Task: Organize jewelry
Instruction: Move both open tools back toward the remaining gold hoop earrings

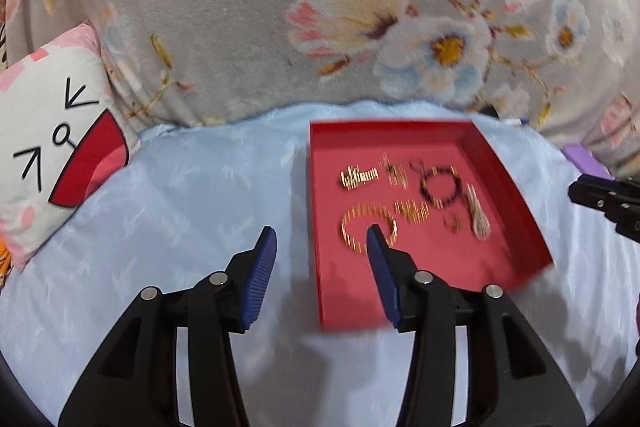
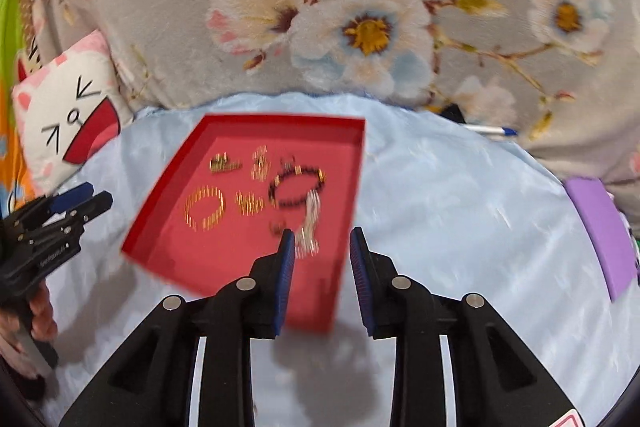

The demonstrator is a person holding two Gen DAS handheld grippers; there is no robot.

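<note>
A shallow red tray [image 1: 344,291] lies on a pale blue sheet and holds several pieces of jewelry: a gold bangle [image 1: 354,227], gold clips [image 1: 358,177], a dark beaded bracelet [image 1: 440,189] and a silver chain [image 1: 478,217]. It also shows in the right wrist view [image 2: 320,291], with the bangle [image 2: 204,209], the bracelet [image 2: 296,187] and the chain [image 2: 310,223]. My left gripper [image 1: 322,241] is open and empty, hovering over the tray's near left edge. My right gripper [image 2: 322,243] is open and empty over the tray's near right edge.
A cat-face pillow [image 1: 52,143] lies at the left. A grey floral blanket [image 1: 280,7] rises behind the tray. A purple block [image 2: 600,231] sits at the right, and a pen [image 2: 490,131] lies behind it on the sheet.
</note>
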